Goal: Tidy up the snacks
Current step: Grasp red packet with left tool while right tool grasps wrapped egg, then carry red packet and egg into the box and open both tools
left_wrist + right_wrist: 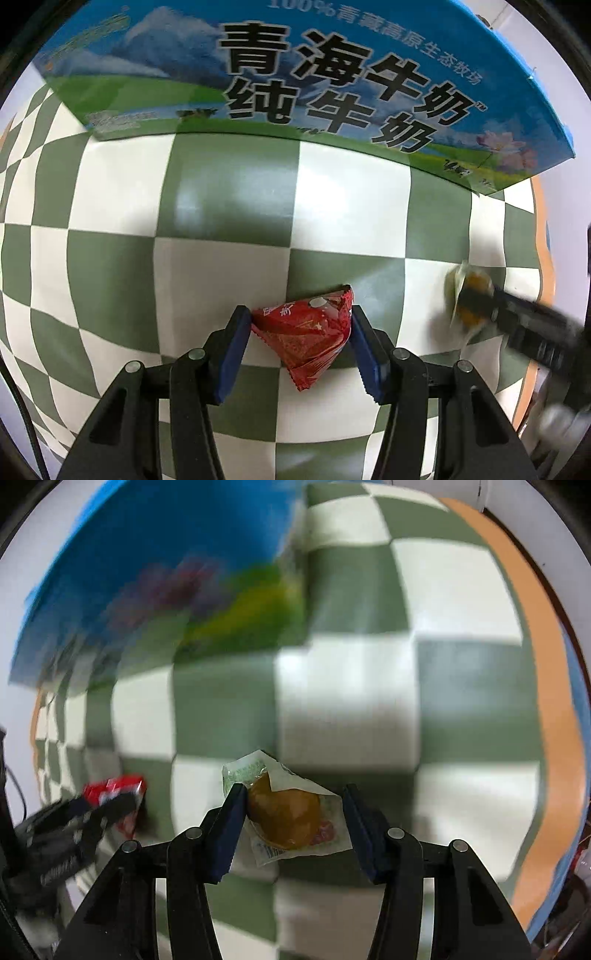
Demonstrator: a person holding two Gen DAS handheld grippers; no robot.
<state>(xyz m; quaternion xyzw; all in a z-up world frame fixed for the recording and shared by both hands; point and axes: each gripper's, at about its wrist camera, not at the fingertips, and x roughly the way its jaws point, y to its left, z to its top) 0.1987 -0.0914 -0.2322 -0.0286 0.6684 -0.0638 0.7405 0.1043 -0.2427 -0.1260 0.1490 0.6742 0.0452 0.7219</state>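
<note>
Both pickups underway, nothing boxed yet: left hand-held gripper [301,334] is clamping the red snack packet [306,332], right hand-held gripper [295,821] is closing around the clear-wrapped pastry [286,818], right pad apparently clear, milk carton [295,85] waiting behind on the desk [229,192].

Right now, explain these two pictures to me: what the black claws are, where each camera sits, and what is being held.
There is no robot here: a person holds a two-finger clamp in each hand, and each has a wide-angle camera looking along its fingers. In the left camera's picture the left gripper pinches a red snack packet. In the right camera's picture the right gripper straddles a clear packet with a brown snack; one pad touches it, and a firm grip is unclear. Both lie on a green-and-white checkered cloth, beside a blue milk carton box.
</note>
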